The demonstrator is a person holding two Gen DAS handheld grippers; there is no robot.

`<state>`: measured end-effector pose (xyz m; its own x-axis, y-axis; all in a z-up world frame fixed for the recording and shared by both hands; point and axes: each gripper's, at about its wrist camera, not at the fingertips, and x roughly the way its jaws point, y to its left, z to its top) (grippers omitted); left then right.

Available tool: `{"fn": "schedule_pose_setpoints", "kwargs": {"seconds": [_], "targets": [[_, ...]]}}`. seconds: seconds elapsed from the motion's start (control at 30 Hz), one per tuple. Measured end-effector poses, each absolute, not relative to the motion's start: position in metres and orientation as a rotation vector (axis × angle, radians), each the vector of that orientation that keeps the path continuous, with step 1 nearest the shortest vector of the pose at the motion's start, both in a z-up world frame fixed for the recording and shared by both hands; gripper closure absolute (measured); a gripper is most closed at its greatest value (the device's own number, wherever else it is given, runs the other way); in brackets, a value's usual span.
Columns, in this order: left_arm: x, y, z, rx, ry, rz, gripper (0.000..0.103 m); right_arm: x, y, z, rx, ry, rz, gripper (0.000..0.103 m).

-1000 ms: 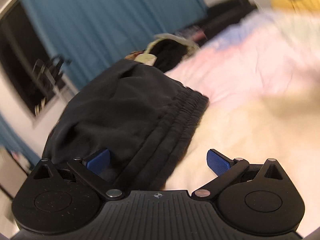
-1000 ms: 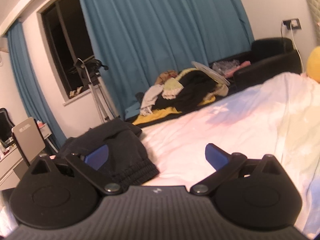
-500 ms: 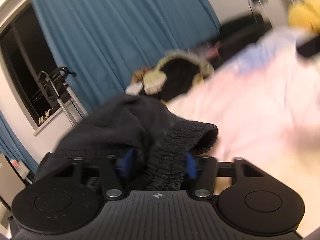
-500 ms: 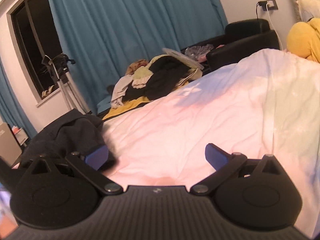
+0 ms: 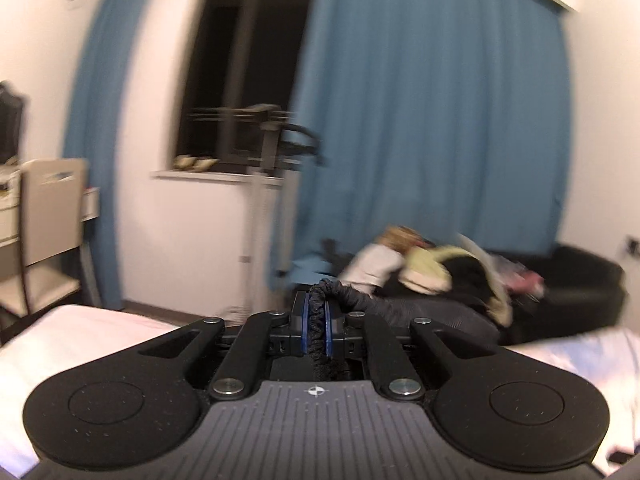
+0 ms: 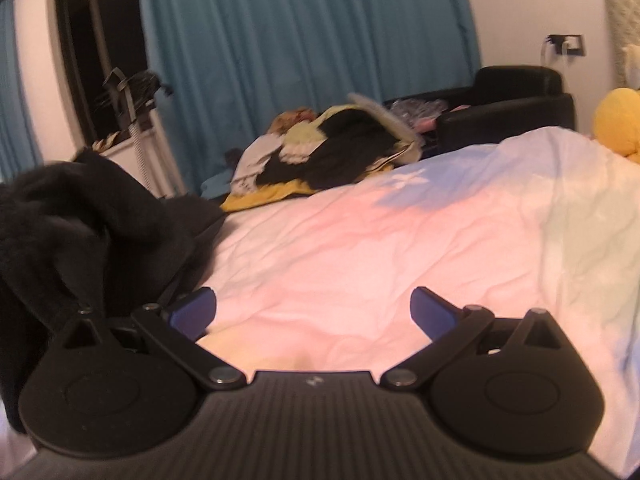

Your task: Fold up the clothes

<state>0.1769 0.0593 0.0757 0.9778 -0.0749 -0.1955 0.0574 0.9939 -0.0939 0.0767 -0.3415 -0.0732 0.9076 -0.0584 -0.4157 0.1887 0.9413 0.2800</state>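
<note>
Left wrist view: the left gripper (image 5: pixel 316 330) points almost level toward the window wall, and its jaws have just been closing; the two blue pads (image 5: pixel 306 330) now pinch a thin bunched band of the black garment (image 5: pixel 352 300), which trails off to the right from between them. Below and to either side lies the pale bed sheet (image 5: pixel 60 344). Further off stand one chair (image 5: pixel 44 216) at the left, a dark window (image 5: pixel 240 60), one stand (image 5: pixel 268 160) in front of it, blue curtains (image 5: pixel 432 120), and a heap of clothes (image 5: pixel 432 272) on the black sofa (image 5: pixel 580 284); all of this is blurred.

Right wrist view: the right gripper (image 6: pixel 314 312) tilts somewhat downward over the bed, jaws spread wide with nothing between them, only the pink and white sheet (image 6: pixel 360 248). This view alone shows the bulk of the black garment (image 6: pixel 80 220), lifted in a crumpled mass at the left edge, just beside the left finger (image 6: pixel 192 308). It also shows what the other view misses: one yellow plush toy (image 6: pixel 616 120) at the right and a wall socket (image 6: pixel 568 42) above the sofa (image 6: pixel 516 112). The same clothes heap (image 6: pixel 332 148) lies beyond the bed's far edge.
</note>
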Motion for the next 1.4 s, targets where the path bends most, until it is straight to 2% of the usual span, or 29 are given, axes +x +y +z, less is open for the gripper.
{"fn": "schedule_pose_setpoints", "kwargs": {"seconds": [0.13, 0.23, 0.43, 0.53, 0.57, 0.6, 0.63, 0.67, 0.8, 0.93, 1.07, 1.23, 1.4], "targets": [[0.213, 0.136, 0.093, -0.099, 0.228, 0.11, 0.094, 0.082, -0.317, -0.068, 0.29, 0.435, -0.069, 0.0], [0.254, 0.188, 0.086, -0.115, 0.269, 0.252, 0.094, 0.086, -0.3, -0.065, 0.295, 0.434, -0.009, 0.0], [0.299, 0.286, -0.002, -0.325, 0.49, 0.405, 0.092, 0.105, -0.277, -0.076, 0.246, 0.47, 0.049, 0.0], [0.287, 0.311, -0.034, -0.439, 0.554, 0.405, 0.081, 0.114, -0.272, -0.082, 0.256, 0.48, 0.078, 0.0], [0.278, 0.315, -0.038, -0.474, 0.555, 0.386, 0.071, 0.116, -0.27, -0.084, 0.257, 0.483, 0.087, 0.0], [0.268, 0.316, -0.039, -0.497, 0.546, 0.371, 0.058, 0.117, -0.269, -0.085, 0.259, 0.486, 0.094, 0.0], [0.254, 0.315, -0.038, -0.511, 0.53, 0.358, 0.049, 0.119, -0.268, -0.086, 0.26, 0.49, 0.102, 0.0], [0.239, 0.315, -0.037, -0.523, 0.513, 0.344, 0.034, 0.119, -0.267, -0.086, 0.264, 0.49, 0.11, 0.0], [0.188, 0.301, -0.021, -0.542, 0.456, 0.314, 0.023, 0.113, -0.265, -0.082, 0.273, 0.474, 0.139, 0.0], [0.129, 0.251, -0.009, -0.688, 0.431, 0.246, 0.018, 0.098, -0.268, -0.078, 0.278, 0.459, 0.171, 0.0], [0.084, 0.188, -0.018, -0.838, 0.46, 0.136, 0.017, 0.08, -0.277, -0.075, 0.313, 0.449, 0.194, 0.0], [0.057, 0.135, -0.026, -0.73, 0.469, 0.051, 0.017, 0.058, -0.289, -0.076, 0.358, 0.423, 0.197, 0.0], [0.044, 0.122, -0.046, -0.733, 0.495, 0.09, 0.017, 0.05, -0.295, -0.067, 0.415, 0.4, 0.187, 0.0]]}}
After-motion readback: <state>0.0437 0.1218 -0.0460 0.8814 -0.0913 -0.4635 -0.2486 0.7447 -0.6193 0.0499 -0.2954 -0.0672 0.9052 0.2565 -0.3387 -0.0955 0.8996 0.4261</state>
